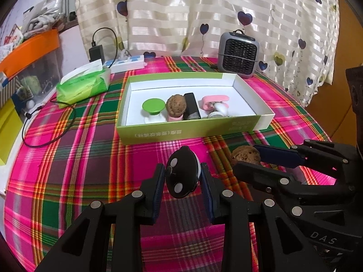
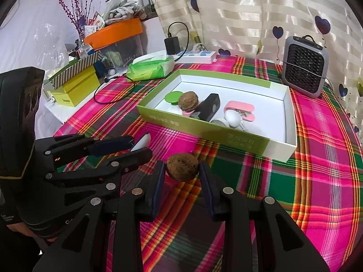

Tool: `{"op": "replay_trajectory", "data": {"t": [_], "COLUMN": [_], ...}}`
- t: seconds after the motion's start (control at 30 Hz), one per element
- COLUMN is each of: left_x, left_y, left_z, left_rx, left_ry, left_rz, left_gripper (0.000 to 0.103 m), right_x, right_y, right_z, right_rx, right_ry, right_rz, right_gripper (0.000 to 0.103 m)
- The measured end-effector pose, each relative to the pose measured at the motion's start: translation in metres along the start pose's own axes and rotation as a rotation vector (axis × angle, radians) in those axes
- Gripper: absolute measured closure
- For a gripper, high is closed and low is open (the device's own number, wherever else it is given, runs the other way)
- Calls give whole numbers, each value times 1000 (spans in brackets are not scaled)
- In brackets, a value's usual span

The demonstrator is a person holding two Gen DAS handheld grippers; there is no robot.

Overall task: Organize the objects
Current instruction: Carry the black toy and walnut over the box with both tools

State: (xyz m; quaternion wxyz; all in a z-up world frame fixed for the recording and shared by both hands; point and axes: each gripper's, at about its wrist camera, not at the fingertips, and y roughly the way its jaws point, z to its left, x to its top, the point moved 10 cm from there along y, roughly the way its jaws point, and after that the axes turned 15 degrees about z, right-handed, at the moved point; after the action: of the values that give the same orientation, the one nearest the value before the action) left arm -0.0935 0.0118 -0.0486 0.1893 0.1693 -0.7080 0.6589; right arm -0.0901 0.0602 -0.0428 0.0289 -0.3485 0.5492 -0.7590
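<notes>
Left gripper [image 1: 183, 176] clamps a black plug [image 1: 182, 174]; right gripper [image 2: 182, 170] clamps a walnut [image 2: 182, 167] — both near the box's [image 1: 158, 133] front wall. Inside, items crowd the near side — the far half is bare.

Both wrist cameras look low and close across the plaid tablecloth [image 1: 68, 158] toward the green box [image 1: 192, 131] and curtain [image 2: 249, 22]. The right view sits apparently further right, each glimpsing the other's gripper.

A home room: heart-printed striped curtains [image 1: 204, 11] hang behind a worktop under a plaid cloth [image 1: 68, 158] (pink and green), with a tissue pack [image 1: 84, 86], power strip [image 1: 127, 63] and small heater [image 1: 238, 54].
</notes>
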Motion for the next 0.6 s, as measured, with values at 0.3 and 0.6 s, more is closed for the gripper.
{"op": "replay_trajectory", "data": {"t": [0.3,0.6], "left_x": [8,23], "left_y": [-4,-4], "left_z": [-3,-4], "left_rx": [-37,-32], "left_ry": [-18,-6], "left_rz": [-21,-24], "left_gripper": [74,74], "right_x": [3,15], "right_y": [-5,-10], "right_z": [-5,-11], "right_rx": [-1,-11], "right_ry": [6,3], "right_rz": [-16,-30], "right_gripper": [71,71]}}
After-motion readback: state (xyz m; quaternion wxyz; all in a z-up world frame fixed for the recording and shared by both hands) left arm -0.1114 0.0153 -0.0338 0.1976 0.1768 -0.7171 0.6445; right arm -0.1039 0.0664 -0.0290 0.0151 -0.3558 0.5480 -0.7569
